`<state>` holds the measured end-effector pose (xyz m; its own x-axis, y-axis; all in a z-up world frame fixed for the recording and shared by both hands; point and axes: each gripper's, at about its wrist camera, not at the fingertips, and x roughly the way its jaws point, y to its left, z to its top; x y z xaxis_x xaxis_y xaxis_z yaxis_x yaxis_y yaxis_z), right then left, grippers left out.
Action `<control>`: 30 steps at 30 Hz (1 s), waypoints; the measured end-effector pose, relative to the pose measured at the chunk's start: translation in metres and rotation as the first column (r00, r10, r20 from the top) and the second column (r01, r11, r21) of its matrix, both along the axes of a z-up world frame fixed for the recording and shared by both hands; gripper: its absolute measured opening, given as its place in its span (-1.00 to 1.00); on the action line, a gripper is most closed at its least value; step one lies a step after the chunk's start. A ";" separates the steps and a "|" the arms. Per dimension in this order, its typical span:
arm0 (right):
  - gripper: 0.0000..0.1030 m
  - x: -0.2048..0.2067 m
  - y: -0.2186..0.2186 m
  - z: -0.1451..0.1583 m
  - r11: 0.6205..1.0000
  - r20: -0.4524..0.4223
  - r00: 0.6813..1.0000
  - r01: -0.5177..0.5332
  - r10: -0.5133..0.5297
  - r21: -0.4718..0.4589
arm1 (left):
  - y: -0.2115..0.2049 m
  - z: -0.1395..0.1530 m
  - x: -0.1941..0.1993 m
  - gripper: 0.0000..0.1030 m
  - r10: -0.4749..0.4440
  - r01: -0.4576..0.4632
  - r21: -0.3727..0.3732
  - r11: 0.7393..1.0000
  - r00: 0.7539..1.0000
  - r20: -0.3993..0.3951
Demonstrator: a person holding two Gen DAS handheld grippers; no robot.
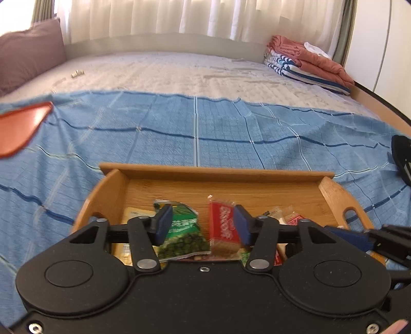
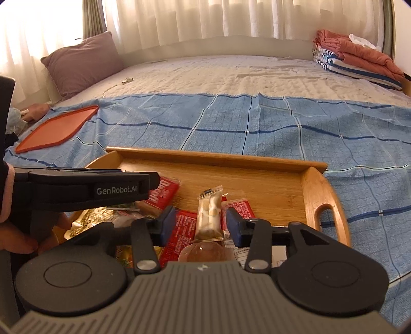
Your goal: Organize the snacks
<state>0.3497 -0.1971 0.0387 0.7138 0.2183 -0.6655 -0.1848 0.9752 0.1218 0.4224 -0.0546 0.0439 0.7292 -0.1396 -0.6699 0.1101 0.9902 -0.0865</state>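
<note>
- The left gripper (image 1: 203, 226) hangs over the near end of the wooden tray (image 1: 218, 173), its blue-padded fingers spread wide with nothing between them.
- Below its gap lie a green pea packet (image 1: 186, 239) and a red Biscoff packet (image 1: 222, 227); the pictures do not show either pad touching them.
- The right gripper (image 2: 201, 224) also has its fingers apart and empty, poised above the same tray (image 2: 213, 158).
- Between its pads, lower down, lies a clear nougat bar (image 2: 209, 213), resting on red packets (image 2: 179, 231); a clear round lid or cup (image 2: 203, 253) sits just in front of the gripper body.
- In the right view the left gripper's body crosses from the left edge, partly covering the Biscoff packet (image 2: 164, 191) and a yellow-green packet (image 2: 87, 218).
- All the snacks lie heaped at the tray's near end; its far half is bare wood.
- The tray stands on a blue checked cloth (image 2: 257, 123) spread over a bed (image 2: 218, 74).
- An orange flat lid (image 2: 57, 128) lies on the cloth, well left of the tray.
- A mauve pillow (image 2: 82, 61) sits far left, and folded bedding (image 2: 359, 61) far right, beneath pale curtains (image 2: 205, 18).
</note>
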 end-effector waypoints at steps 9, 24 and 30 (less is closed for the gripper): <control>0.40 -0.060 -0.004 0.058 1.000 0.081 0.996 0.021 -0.022 0.011 | 0.013 0.063 -0.079 0.49 -0.017 0.014 0.034 0.999 0.997 0.075; 0.72 -0.260 0.005 0.138 0.999 0.300 0.953 0.042 -0.035 -0.017 | 0.041 0.150 -0.326 0.79 -0.062 0.058 0.023 0.998 0.974 0.218; 0.75 -0.328 0.003 0.103 0.997 0.306 0.949 0.070 -0.074 0.023 | 0.052 0.122 -0.405 0.91 -0.052 0.050 0.011 0.999 0.974 0.218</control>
<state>0.0221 -0.1939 0.1418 0.8970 0.1650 -0.4100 -0.1442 0.9862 0.0814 0.0177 -0.0028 0.1657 0.8500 -0.1774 -0.4960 0.1762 0.9831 -0.0498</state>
